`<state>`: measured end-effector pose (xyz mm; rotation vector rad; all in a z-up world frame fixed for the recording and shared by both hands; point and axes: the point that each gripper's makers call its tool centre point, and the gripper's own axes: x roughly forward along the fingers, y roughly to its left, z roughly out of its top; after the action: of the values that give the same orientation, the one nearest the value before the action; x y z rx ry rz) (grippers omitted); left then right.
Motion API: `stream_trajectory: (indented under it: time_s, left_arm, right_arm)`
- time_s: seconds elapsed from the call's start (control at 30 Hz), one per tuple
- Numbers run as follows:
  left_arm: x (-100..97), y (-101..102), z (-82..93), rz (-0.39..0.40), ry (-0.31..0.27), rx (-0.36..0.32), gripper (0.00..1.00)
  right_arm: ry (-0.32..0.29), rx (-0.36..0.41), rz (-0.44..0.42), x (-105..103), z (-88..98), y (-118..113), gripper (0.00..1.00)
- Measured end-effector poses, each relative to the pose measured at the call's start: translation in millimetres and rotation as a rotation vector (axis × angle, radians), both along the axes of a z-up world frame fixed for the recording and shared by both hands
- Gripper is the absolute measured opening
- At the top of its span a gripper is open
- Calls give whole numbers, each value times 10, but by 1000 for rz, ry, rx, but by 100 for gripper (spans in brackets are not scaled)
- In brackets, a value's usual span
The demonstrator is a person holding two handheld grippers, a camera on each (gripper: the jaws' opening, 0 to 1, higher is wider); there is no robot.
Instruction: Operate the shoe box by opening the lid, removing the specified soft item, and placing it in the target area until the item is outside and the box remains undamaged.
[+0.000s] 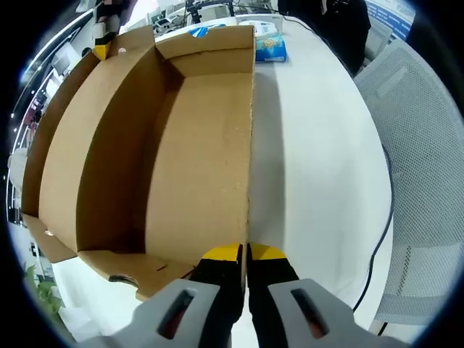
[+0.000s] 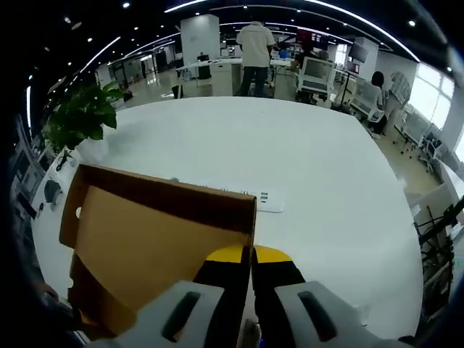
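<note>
Box of brown cardboard lies open on a white table, its inside bare in the left gripper view. Left gripper has its yellow-tipped jaws closed on the near end of the box's right wall, the thin edge running up between them. Beyond the box's far end sits a blue-and-white packet. A black cable trails along the table's right edge, next to a grey mesh chair.

Right gripper likewise has its jaws pinched on a cardboard edge, with the lid spreading left of them, tilted over the table. A flat white strip lies on the table just behind the lid. A potted plant stands off the table's left side. People stand and sit at desks in the background. The soft item cannot be made out in either view.
</note>
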<state>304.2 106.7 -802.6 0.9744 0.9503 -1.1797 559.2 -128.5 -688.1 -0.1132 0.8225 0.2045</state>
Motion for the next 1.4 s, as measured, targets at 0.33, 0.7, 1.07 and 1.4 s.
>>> stream_trajectory:
  time_s: [0.33, 0.7, 1.07, 1.4]
  left_arm:
    - [-31, 4, -2, -21, -7, -1, 0]
    - [-65, 6, -8, -36, -16, 1, 0]
    - [-85, 15, 1, -35, -8, 4, 0]
    - [-83, 28, 6, -31, -1, 5, 0]
  right_arm:
    - [-29, -22, 4, -192, 172, 50, 0]
    - [-68, -21, -7, -189, 212, 23, 0]
    - [-83, 11, -6, -256, 293, 2, 0]
    - [-122, -29, 20, -343, 370, 24, 0]
